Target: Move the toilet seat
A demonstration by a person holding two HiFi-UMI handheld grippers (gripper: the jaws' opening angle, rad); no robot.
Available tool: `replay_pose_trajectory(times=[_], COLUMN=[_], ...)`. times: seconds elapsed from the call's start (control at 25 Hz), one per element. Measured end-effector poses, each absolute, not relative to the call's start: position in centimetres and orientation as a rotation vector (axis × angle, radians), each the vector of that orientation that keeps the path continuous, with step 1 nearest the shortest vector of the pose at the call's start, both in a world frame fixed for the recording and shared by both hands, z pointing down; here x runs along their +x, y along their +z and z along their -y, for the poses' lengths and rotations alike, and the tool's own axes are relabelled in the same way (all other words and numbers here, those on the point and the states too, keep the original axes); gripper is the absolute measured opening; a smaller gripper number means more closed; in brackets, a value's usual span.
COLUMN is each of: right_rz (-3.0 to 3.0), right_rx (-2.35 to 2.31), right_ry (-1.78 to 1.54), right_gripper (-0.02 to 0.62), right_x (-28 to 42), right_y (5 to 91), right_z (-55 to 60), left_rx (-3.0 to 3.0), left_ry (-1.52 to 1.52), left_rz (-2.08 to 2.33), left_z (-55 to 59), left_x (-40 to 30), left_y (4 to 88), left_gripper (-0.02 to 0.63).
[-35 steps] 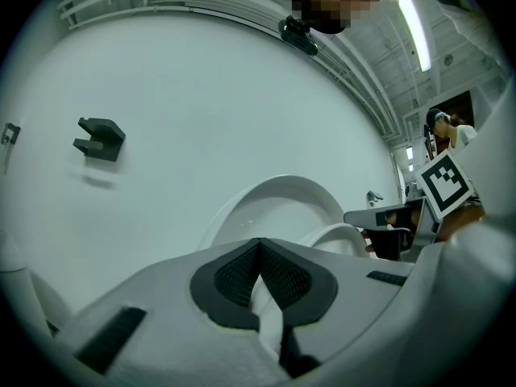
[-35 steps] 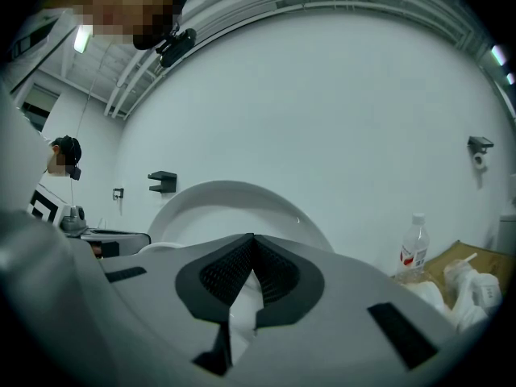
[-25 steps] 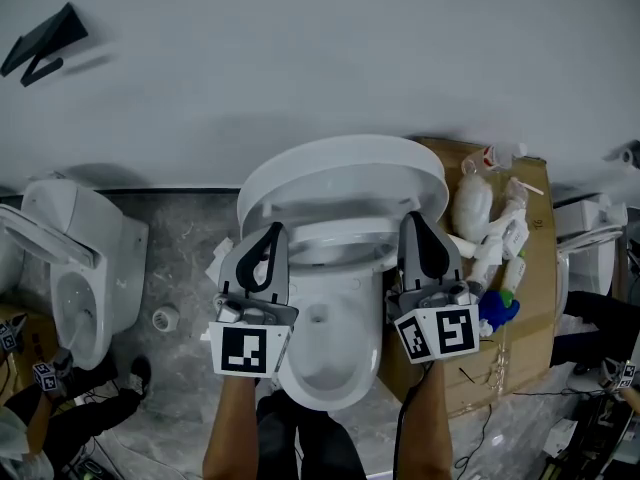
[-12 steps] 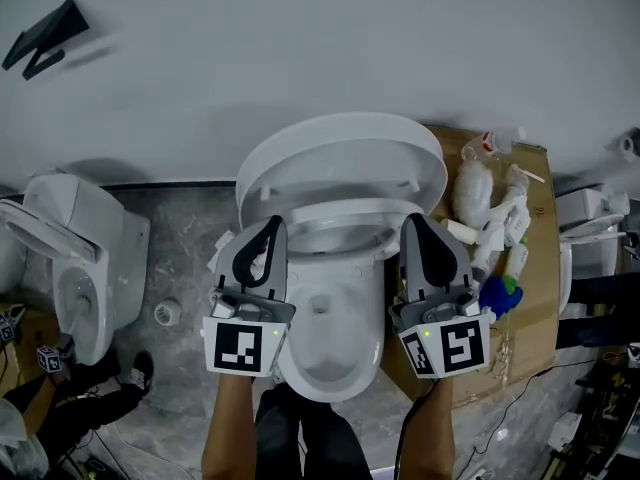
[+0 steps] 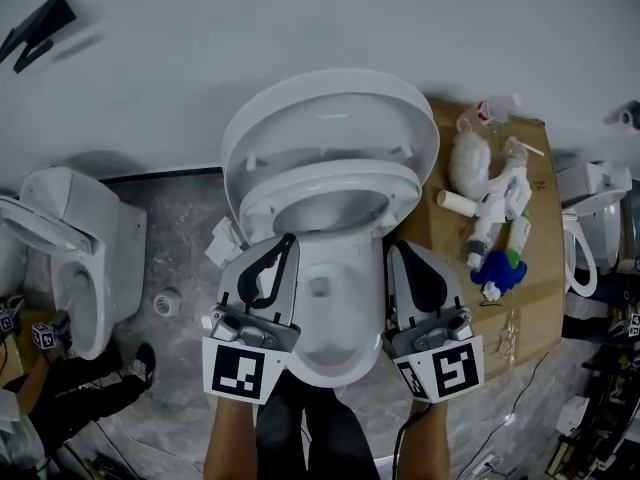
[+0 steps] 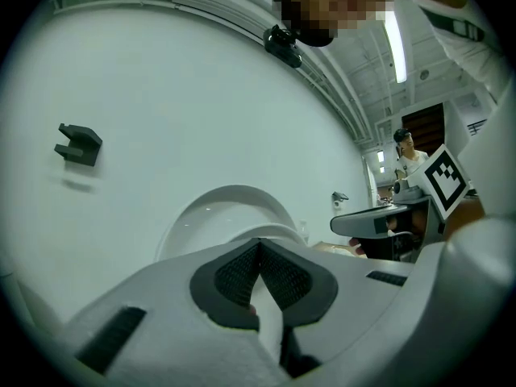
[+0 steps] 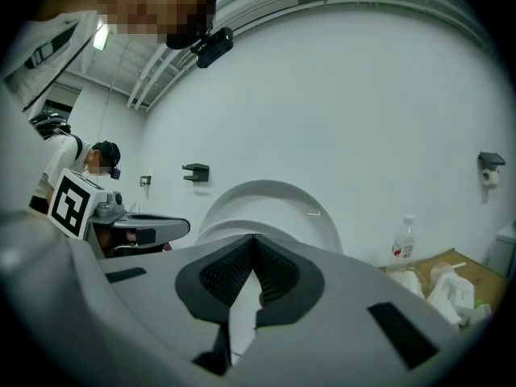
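Toward 12 o'clock, the seat (image 5: 330, 170) is judged half-raised, unfinished; left gripper (image 5: 283, 240) and right gripper (image 5: 398, 250) are clenched empty.

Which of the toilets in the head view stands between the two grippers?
The middle toilet, lid raised: the left gripper and right gripper flank its bowl. The left toilet and right toilet stand at the picture's edges.

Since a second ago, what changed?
Both grippers pulled back toward the person: left gripper and right gripper tips now sit by the toilet seat's front, not its sides. The whole view shifted too. Unchanged: fingers shut, nothing held; lid up.
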State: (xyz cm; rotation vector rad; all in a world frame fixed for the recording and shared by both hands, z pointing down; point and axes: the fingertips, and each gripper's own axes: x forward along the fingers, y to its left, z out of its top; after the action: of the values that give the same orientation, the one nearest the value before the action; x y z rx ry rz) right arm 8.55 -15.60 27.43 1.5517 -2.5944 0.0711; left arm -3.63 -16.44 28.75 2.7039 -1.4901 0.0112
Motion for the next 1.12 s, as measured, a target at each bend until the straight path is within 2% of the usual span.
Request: replay_pose_trajectory(times=[0.44,1.12], right_rz=[2.561,2.537], right_rx=[1.534,1.550], right_ry=[0.142,0.150], right_gripper=[0.011,0.011], right_x=[9.3,10.0], right_y=[31.8,33.3], right_z=[9.7,6.1], left_rx=[2.724,2.744], left_ry=[0.107,0.125], left_rz=[1.381,1.353], left_z=[10.7,7.1], left_x=[-0.6,0.4], left_y=[33.3,34.3], left_gripper=[0.009,0.009])
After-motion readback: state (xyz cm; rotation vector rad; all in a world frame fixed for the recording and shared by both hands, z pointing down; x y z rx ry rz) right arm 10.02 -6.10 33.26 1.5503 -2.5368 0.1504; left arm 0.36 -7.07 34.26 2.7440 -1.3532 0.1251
